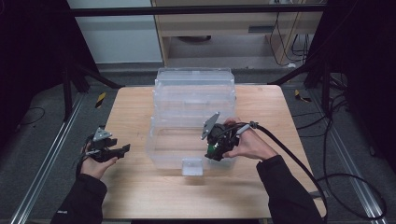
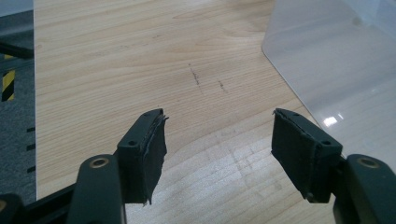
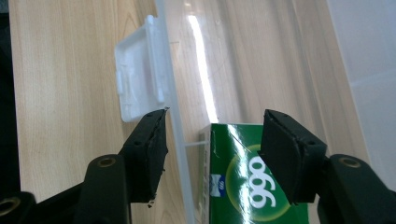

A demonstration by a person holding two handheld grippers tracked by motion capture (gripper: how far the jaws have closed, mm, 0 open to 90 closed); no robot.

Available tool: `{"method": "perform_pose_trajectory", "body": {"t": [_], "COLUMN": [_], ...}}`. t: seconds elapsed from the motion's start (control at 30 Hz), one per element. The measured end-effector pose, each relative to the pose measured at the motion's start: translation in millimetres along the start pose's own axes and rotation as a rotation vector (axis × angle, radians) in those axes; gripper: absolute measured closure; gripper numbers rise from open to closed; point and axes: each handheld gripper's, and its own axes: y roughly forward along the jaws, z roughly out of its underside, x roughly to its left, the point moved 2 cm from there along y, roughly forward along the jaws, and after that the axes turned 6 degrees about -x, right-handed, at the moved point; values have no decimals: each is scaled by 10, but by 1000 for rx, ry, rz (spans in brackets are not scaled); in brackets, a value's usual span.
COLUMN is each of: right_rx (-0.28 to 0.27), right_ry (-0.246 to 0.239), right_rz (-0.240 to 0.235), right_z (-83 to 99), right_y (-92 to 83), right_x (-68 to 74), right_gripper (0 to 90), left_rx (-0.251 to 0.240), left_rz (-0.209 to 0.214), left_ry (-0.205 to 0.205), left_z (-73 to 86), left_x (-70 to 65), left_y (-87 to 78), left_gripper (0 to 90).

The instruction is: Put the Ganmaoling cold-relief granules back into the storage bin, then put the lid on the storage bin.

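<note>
Near the table's [image 1: 140,186] front edge, you are poising your right gripper [image 3: 212,149] over the clear box's [image 1: 194,107] front wall; the green carton [image 3: 247,186] is sitting between its parted jaws, unpressed. Your left gripper [image 2: 219,140] is hovering released, toward the left edge.

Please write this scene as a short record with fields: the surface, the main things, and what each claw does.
surface: wooden table
container: clear plastic box, lid open, white latch at its front edge
item: green carton marked 999, inside the box at the front wall
right claw: jaws apart, one on each side of the front wall, carton beside the inner jaw; grip not clear
left claw: open, nothing between jaws, over bare table left of the box
</note>
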Motion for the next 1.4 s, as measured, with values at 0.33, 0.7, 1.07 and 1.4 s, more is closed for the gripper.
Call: {"method": "perform_pose_trajectory", "body": {"t": [0.33, 0.7, 1.07, 1.4], "right_rx": [22, 30, 77, 87], "right_ry": [10, 23, 25, 40], "right_rz": [-22, -59, -104, -148], "right_z": [34, 38, 62, 58], "right_y": [130, 297, 430, 472], "right_x": [65, 94, 98, 83], "right_gripper": [413, 440, 515, 558], "left_rx": [-1, -13, -51, -124], "left_rz": [3, 1, 3, 29], "left_ry": [6, 5, 13, 45], "left_z": [-5, -31, -155, -454], "left_x": [-19, -4, -24, -29], "left_y": [5, -27, -118, -234], "left_gripper": [342, 342, 344, 351]}}
